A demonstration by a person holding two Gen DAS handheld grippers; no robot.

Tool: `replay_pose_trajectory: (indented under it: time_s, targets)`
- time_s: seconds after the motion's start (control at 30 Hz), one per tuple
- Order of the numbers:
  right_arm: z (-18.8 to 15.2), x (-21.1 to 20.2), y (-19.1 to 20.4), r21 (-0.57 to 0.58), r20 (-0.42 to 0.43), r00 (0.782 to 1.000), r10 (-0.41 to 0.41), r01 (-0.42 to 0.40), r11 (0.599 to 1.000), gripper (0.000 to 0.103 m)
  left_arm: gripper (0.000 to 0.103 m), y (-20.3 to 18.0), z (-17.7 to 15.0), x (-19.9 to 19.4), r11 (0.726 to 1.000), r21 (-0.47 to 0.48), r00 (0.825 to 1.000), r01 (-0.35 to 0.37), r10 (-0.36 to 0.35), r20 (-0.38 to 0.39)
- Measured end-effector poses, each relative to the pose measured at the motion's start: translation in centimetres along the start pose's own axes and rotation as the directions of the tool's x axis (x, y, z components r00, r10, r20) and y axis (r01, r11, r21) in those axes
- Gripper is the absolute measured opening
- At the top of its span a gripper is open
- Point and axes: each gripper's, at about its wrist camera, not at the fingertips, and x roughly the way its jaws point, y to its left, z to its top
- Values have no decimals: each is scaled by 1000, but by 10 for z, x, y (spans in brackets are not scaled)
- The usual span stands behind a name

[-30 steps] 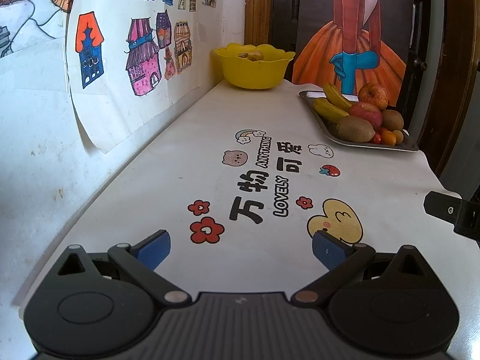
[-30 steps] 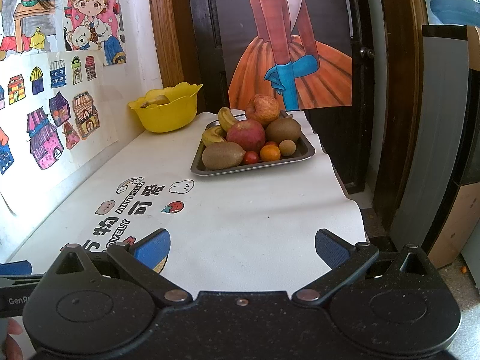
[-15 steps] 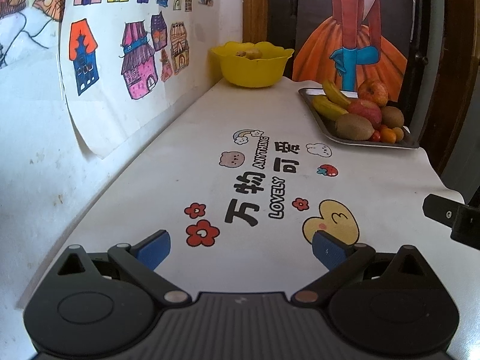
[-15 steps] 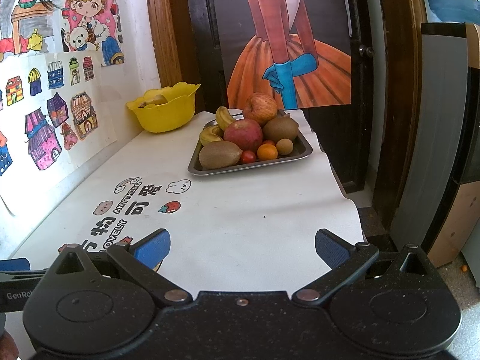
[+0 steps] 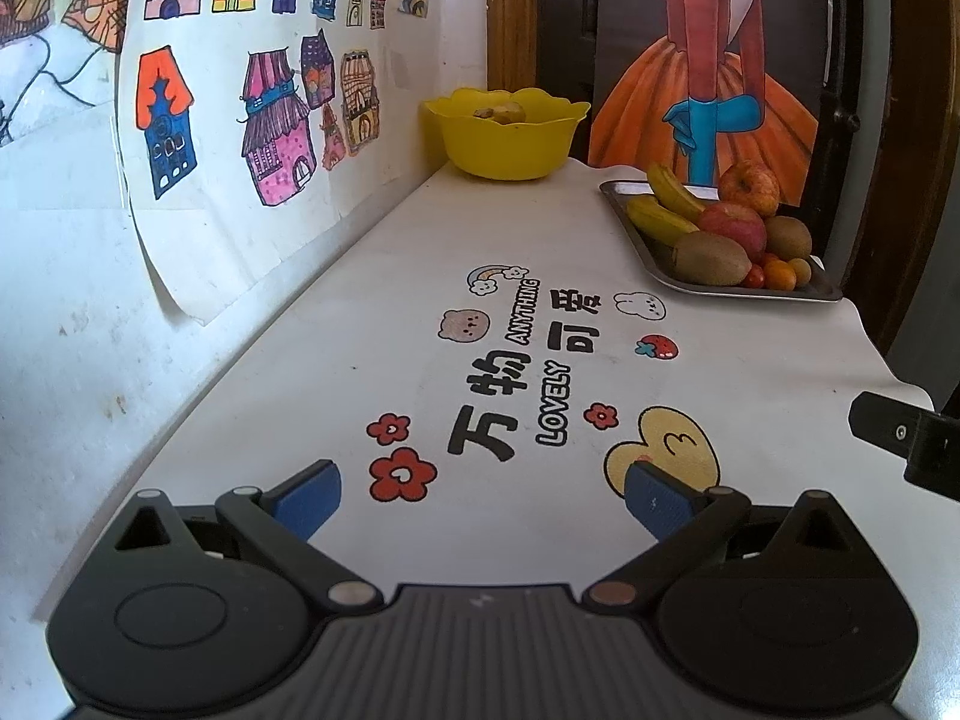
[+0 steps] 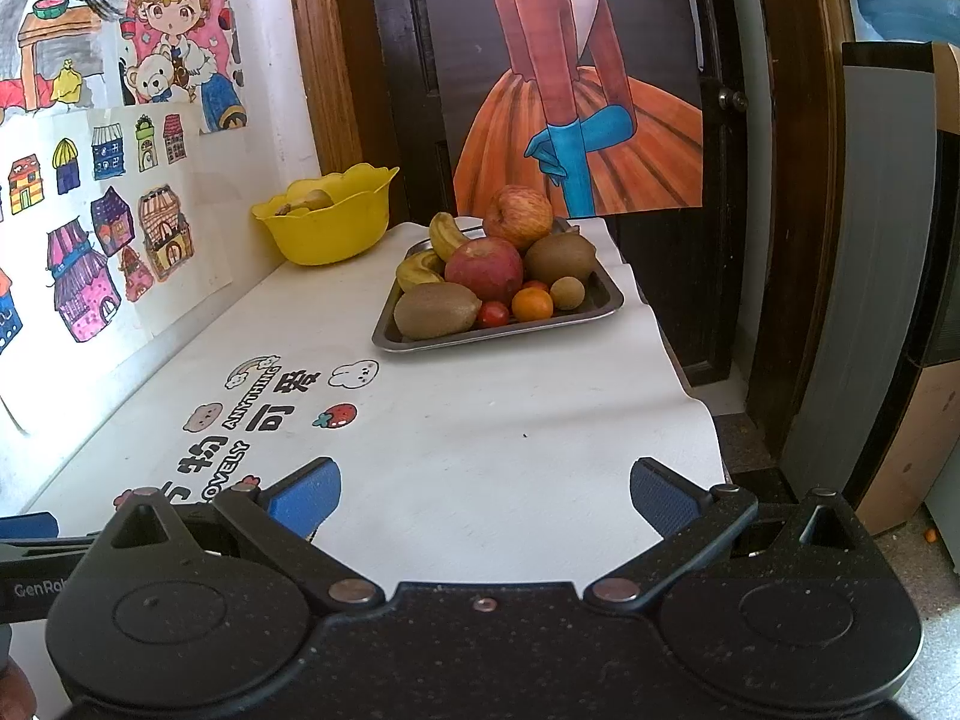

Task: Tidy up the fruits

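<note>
Both sets of jaws stand wide apart and hold nothing. The left gripper (image 5: 483, 495) hovers low over the near end of the counter (image 5: 360, 324), above the printed flowers and the yellow heart on its white cover. The right gripper (image 6: 485, 489) hangs beside it, nearer the counter's right edge, with bare white cover between its blue pads (image 6: 303, 495).

Nothing stands between either gripper and the fruit; the middle of the counter carries only the printed lettering and small cartoon figures.

Toward the far right corner sits a metal tray (image 6: 498, 333), close to the right edge. I count on it two bananas (image 6: 445, 235), two red apples (image 6: 483, 269), two kiwis (image 6: 436, 310), one red cherry tomato (image 6: 493, 314), one small orange (image 6: 531, 304), and one small brown round fruit (image 6: 567, 293). A further red fruit peeks out behind the orange, too hidden to identify.

At the far left corner, against the wall, stands a yellow bowl (image 6: 330, 231) with a scalloped rim. Something pale yellow-brown lies in it; I cannot tell what it is.

Children's drawings of houses (image 5: 270, 126) hang on the wall along the left edge, and a poster of a figure in an orange dress (image 6: 576, 114) covers the dark door behind the tray.
</note>
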Motion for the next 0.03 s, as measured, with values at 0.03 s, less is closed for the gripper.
replay_pose_trajectory:
  time_s: [0.03]
  targets:
    - [0, 0, 0, 1, -1, 1000, 0, 0, 1000, 102, 102, 0, 0, 0, 1000, -1, 1000, 0, 0, 0]
